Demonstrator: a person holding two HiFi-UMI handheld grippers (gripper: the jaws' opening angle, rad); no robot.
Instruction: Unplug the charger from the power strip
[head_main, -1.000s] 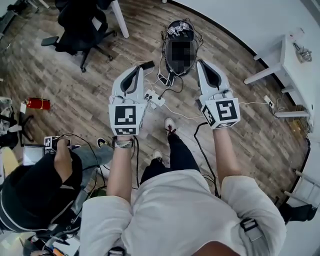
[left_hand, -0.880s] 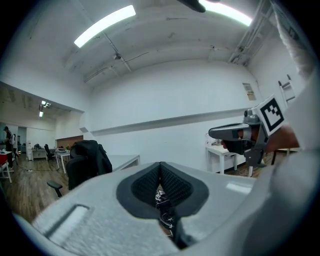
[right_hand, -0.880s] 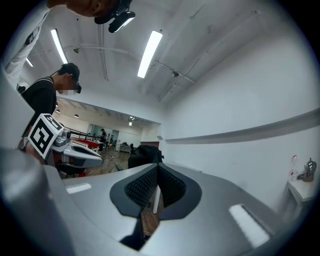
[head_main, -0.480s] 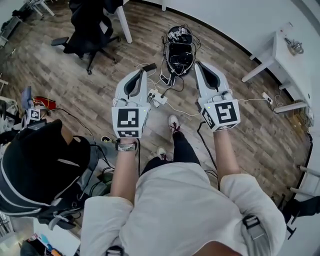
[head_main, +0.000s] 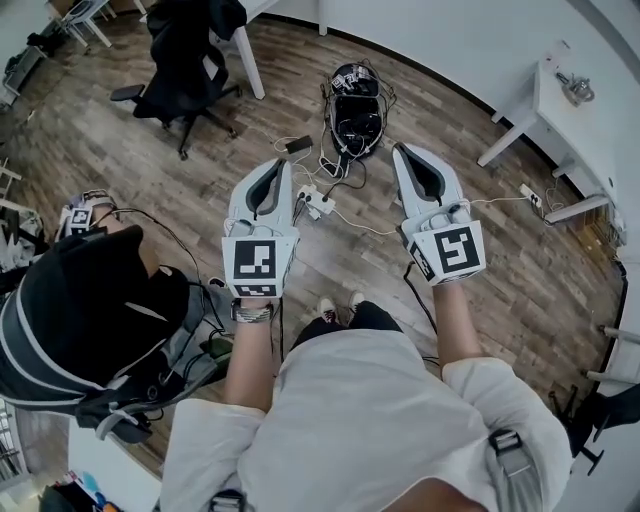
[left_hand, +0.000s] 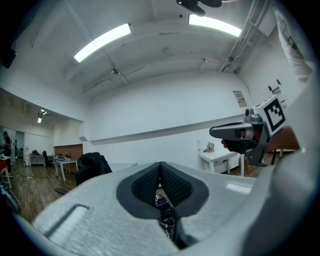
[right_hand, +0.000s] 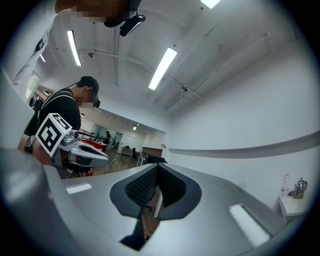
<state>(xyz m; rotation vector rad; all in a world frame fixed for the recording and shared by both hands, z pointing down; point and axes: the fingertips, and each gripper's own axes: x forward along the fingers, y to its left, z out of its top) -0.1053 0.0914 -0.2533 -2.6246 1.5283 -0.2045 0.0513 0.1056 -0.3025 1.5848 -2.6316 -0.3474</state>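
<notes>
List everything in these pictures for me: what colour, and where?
White plastic power strip: one, white, floor between the grippers.
Black helmet-like rig with cables: one, black, floor beyond the strip.
Black office chair: one, black, upper left.
White tables: at least two, white, upper right and behind the chair.
Bystander in black cap: one, black clothes, lower left.
Brown wood-plank floor: one, brown, underneath everything.
Left gripper: one, white-grey, shut, empty.
Right gripper: one, white-grey, shut, empty.
</notes>
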